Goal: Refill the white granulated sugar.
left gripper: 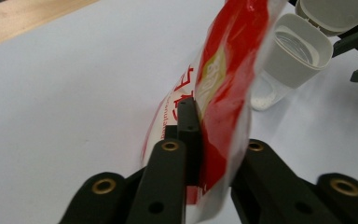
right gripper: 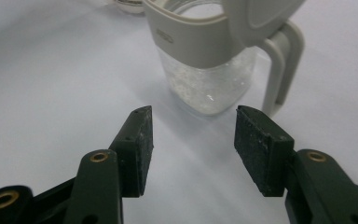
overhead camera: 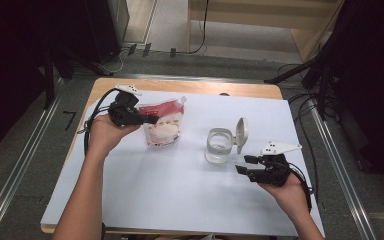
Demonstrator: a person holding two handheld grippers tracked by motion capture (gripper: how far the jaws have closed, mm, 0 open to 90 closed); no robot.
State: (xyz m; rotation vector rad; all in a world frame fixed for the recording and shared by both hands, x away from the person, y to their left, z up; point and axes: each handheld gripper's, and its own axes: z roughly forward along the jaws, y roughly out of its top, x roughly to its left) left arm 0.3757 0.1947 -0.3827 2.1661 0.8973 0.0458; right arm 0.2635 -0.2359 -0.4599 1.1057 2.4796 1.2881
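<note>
A red and white plastic pouch [overhead camera: 164, 125] [left gripper: 223, 79] lies at the left of the white sheet, one end lifted. My left gripper [overhead camera: 150, 120] [left gripper: 214, 135] is shut on that edge, the pouch pinched flat between its jaws. A clear jar [overhead camera: 218, 146] [right gripper: 209, 79] [left gripper: 289, 56] with a pale rim stands near the middle, a little white powder at its bottom. Its hinged lid [overhead camera: 241, 134] [right gripper: 261, 14] is flipped up. My right gripper [overhead camera: 243, 165] [right gripper: 191, 126] stands open just short of the jar, with nothing between its jaws.
A white sheet [overhead camera: 180, 190] covers a wooden table [overhead camera: 180, 86]. Metal rails run along both sides on the floor, and cables trail at the back and right. Bare sheet lies in front of both hands.
</note>
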